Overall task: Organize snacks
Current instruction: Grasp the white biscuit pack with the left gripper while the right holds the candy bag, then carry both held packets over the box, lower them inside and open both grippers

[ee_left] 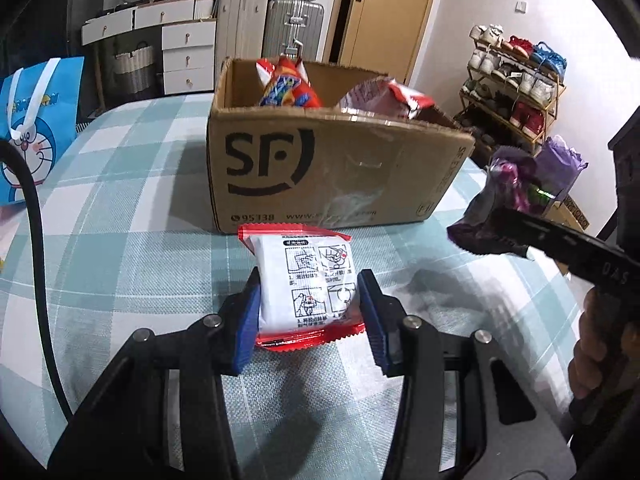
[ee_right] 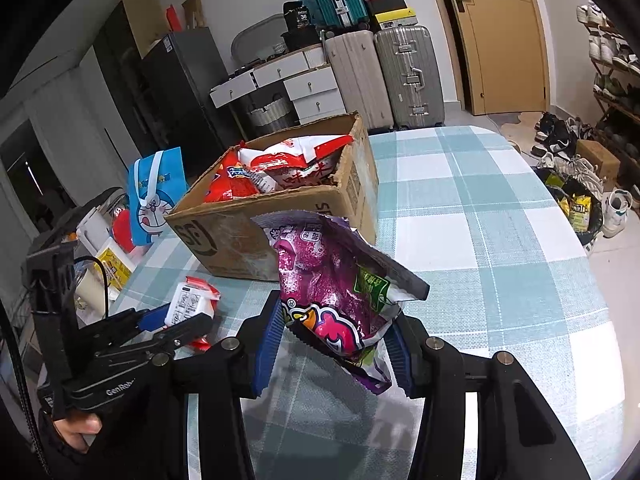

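An open cardboard box (ee_left: 320,168) marked SF stands on the checked table and holds several red snack bags (ee_left: 290,84); it also shows in the right wrist view (ee_right: 224,236). My left gripper (ee_left: 310,312) is shut on a white and red snack packet (ee_left: 306,280), just in front of the box; the packet also shows in the right wrist view (ee_right: 192,300). My right gripper (ee_right: 334,344) is shut on a purple snack bag (ee_right: 328,296), held above the table near the box's right corner; the bag also shows in the left wrist view (ee_left: 500,208).
A blue Doraemon gift bag (ee_left: 32,132) stands at the table's left, with other small items beside it (ee_right: 108,260). The table (ee_right: 480,240) has a teal checked cloth. Suitcases (ee_right: 400,76), drawers, a door and a shoe rack (ee_left: 516,92) stand behind.
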Motion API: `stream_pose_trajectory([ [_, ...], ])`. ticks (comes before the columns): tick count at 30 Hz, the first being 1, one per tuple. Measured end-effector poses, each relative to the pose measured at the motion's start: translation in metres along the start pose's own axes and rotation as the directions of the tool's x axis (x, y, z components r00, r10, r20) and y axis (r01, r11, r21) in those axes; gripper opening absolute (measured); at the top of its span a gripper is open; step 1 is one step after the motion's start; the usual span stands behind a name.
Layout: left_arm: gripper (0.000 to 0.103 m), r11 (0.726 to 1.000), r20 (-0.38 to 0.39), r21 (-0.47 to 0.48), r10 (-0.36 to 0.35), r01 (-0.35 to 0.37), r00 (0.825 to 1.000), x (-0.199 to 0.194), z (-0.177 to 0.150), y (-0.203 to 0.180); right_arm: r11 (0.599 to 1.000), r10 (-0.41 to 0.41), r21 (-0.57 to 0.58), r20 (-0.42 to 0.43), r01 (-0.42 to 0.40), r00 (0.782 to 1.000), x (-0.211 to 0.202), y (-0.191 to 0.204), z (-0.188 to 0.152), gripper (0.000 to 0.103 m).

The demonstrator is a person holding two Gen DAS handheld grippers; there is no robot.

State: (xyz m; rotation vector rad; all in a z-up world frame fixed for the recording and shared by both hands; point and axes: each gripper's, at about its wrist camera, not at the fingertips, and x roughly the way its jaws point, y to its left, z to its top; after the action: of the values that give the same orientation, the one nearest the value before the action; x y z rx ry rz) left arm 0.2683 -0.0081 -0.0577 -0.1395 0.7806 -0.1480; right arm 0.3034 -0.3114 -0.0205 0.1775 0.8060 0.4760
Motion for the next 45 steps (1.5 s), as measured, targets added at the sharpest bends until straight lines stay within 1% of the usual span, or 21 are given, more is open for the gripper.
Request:
stream_pose_trajectory([
  [4, 0.043, 1.0, 0.037, 0.002, -0.002, 0.002, 0.999, -0.02, 0.004, -0.005, 1.0, 0.011, -0.013, 0.01, -0.011, 1.0, -0.003, 0.005, 0.001, 0.048],
  [9, 0.043, 1.0, 0.086, 0.005, -0.003, 0.003, 0.996, -0.041, 0.017, -0.007, 0.999, 0.036, -0.02, 0.036, -0.036, 0.999, -0.012, 0.01, 0.007, 0.048],
  [11, 0.043, 1.0, 0.102, 0.006, -0.004, 0.004, 0.995, -0.049, 0.021, -0.007, 0.999, 0.042, -0.026, 0.055, -0.041, 0.998, -0.018, 0.014, 0.011, 0.048],
  [14, 0.043, 1.0, 0.129, 0.013, 0.0, -0.002, 0.992, -0.062, 0.031, -0.008, 0.998, 0.063, -0.037, 0.116, -0.059, 0.991, -0.031, 0.018, 0.017, 0.048],
  [15, 0.043, 1.0, 0.14, 0.014, 0.0, -0.002, 0.99, -0.067, 0.035, -0.009, 0.997, 0.068, -0.036, 0.137, -0.064, 0.988, -0.036, 0.019, 0.02, 0.048],
  [18, 0.043, 1.0, 0.165, 0.013, 0.002, -0.004, 0.986, -0.076, 0.046, -0.01, 0.997, 0.07, -0.036, 0.16, -0.065, 0.985, -0.042, 0.021, 0.033, 0.048],
  [27, 0.043, 1.0, 0.212, 0.015, 0.011, -0.015, 0.977, -0.089, 0.083, -0.005, 0.996, 0.063, -0.068, 0.178, -0.051, 0.982, -0.038, 0.031, 0.069, 0.048],
  [31, 0.043, 1.0, 0.224, 0.019, 0.017, -0.021, 0.975, -0.088, 0.097, -0.002, 0.996, 0.057, -0.077, 0.17, -0.045, 0.984, -0.026, 0.035, 0.082, 0.048],
  [35, 0.043, 0.999, 0.213, 0.021, 0.029, -0.034, 0.977, -0.075, 0.11, 0.002, 0.995, 0.048, -0.094, 0.144, -0.035, 0.988, -0.007, 0.039, 0.094, 0.048],
  [40, 0.043, 0.999, 0.189, 0.023, 0.044, -0.05, 0.981, -0.052, 0.124, 0.005, 0.993, 0.046, -0.112, 0.107, -0.034, 0.993, 0.02, 0.044, 0.102, 0.048],
  [42, 0.043, 0.999, 0.184, 0.029, 0.039, -0.045, 0.982, -0.04, 0.129, 0.005, 0.993, 0.044, -0.117, 0.093, -0.033, 0.995, 0.03, 0.047, 0.104, 0.048],
  [45, 0.043, 0.998, 0.175, 0.034, 0.043, -0.05, 0.984, -0.024, 0.132, 0.002, 0.99, 0.053, -0.134, 0.073, -0.043, 0.996, 0.043, 0.05, 0.107, 0.048],
])
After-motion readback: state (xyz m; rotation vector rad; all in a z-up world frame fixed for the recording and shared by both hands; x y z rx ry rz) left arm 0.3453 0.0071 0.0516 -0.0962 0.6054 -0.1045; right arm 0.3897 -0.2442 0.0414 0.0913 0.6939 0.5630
